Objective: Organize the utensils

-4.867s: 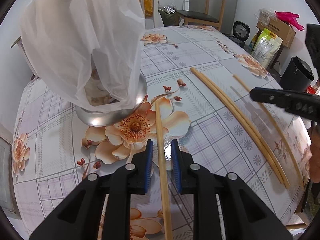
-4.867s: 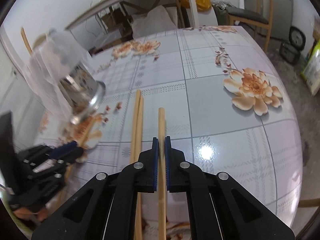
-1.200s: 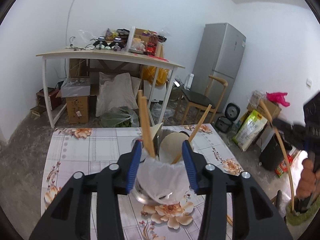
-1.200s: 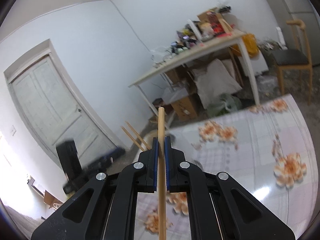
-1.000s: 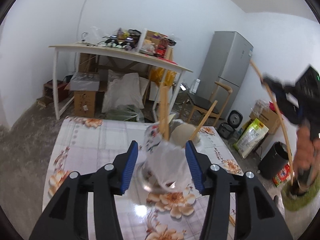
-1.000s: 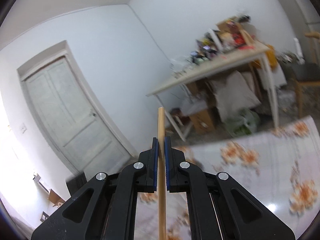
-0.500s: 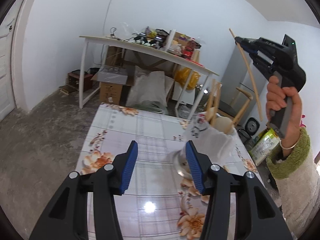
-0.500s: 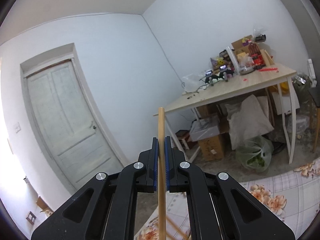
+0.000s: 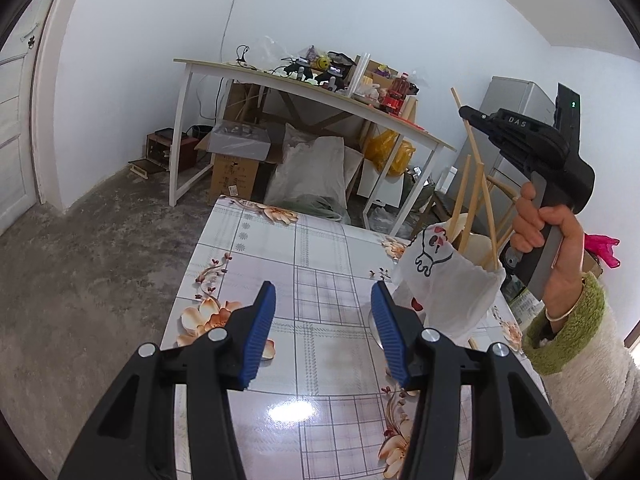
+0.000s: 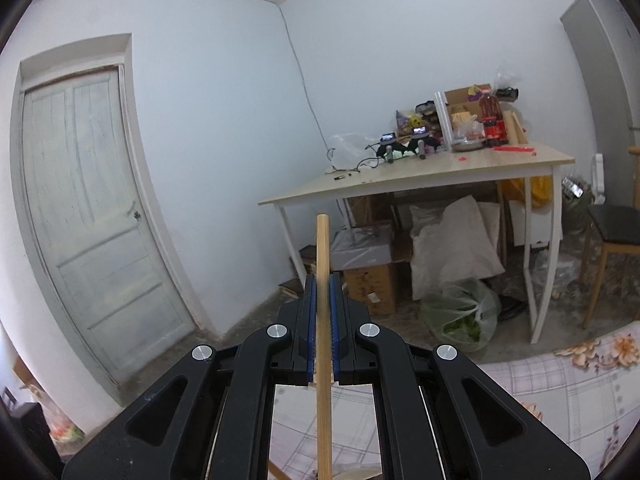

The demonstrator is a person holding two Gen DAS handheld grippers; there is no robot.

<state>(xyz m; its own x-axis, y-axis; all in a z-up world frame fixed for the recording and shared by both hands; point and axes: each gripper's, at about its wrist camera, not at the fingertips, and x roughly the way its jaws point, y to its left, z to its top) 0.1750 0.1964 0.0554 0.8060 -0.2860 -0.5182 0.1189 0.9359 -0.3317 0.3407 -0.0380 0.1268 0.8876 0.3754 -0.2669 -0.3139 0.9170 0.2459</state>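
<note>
Right wrist view: chopstick [image 10: 322, 320] lower end cut off below gripper [image 10: 322, 312].

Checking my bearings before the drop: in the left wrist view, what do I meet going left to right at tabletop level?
Left gripper, open and empty → bag-lined container holding chopsticks → held chopstick, its lower end at the container's rim → right gripper → hand → green cuff.

Only readable text I'm seeing is "DAS", sitting in pale letters on the black body of the right gripper [image 9: 464, 114]. The box labels under the desk are coming out too blurry.
</note>
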